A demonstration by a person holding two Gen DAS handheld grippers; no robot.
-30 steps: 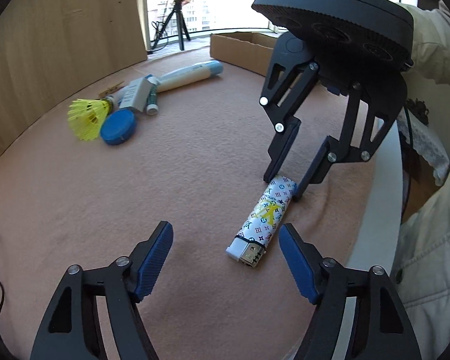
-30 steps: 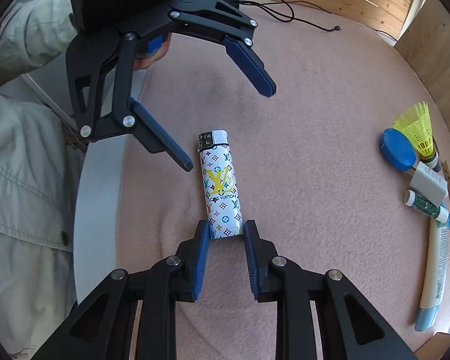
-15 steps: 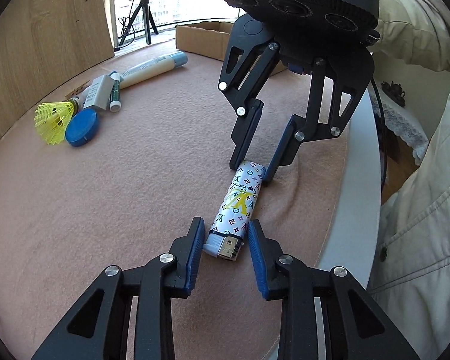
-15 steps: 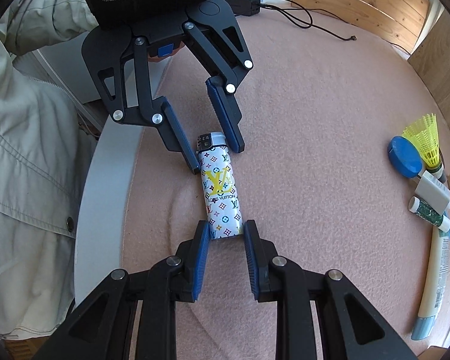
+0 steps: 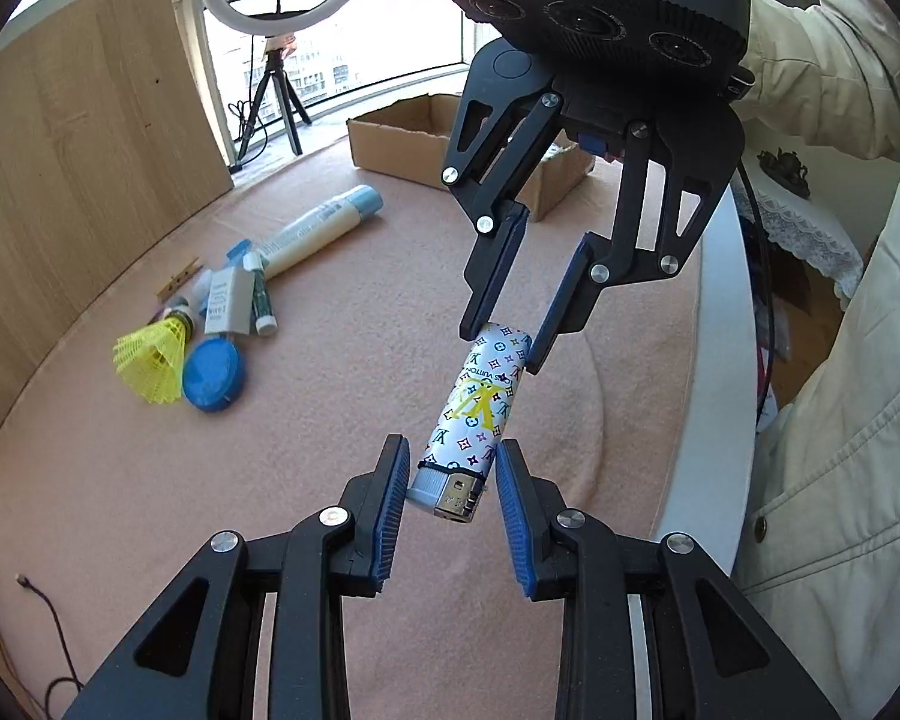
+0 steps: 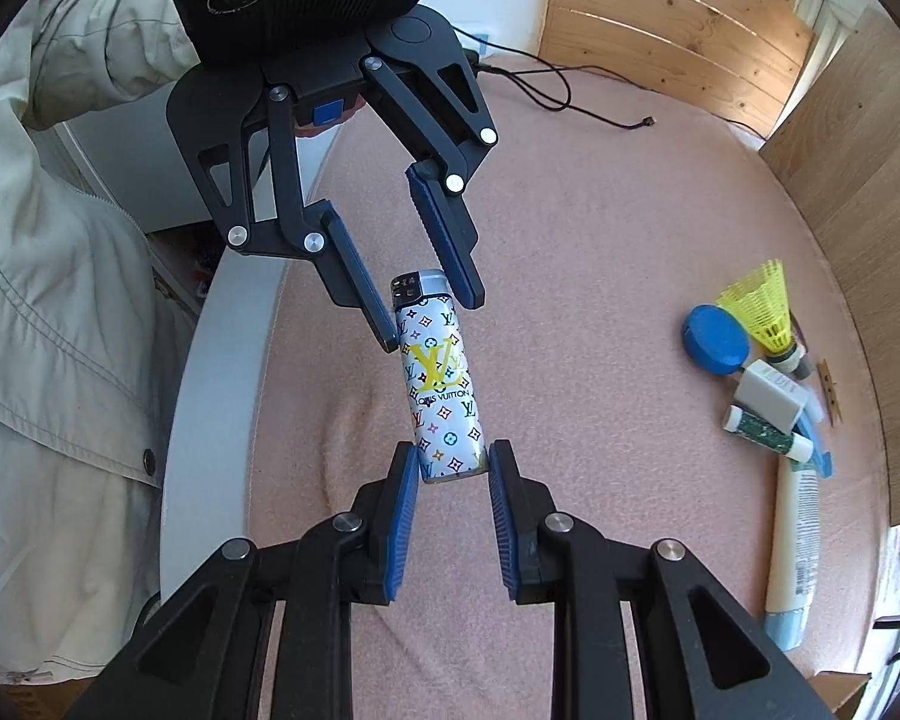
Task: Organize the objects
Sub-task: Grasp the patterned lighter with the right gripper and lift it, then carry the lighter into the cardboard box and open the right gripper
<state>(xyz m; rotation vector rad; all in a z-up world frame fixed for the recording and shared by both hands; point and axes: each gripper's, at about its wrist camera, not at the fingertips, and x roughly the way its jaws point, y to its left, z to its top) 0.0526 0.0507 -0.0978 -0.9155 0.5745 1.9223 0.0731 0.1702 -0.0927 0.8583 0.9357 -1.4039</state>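
Both claws hold one patterned lighter (image 5: 476, 414) above the pink-covered table (image 5: 330, 360), near its white edge: the left gripper (image 5: 450, 495) pinches the metal end, the right gripper (image 6: 453, 468) the base. This looks like the lifting step; next, carry it level toward the shuttlecock (image 6: 761, 312) cluster or cardboard box (image 5: 402, 141).

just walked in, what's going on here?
A person holds a two-finger gripper in each hand, and both are clamped on one white monogram-print lighter. The left gripper grips its metal-capped end, the right gripper its base. The lighter appears lifted clear of the pink tablecloth.
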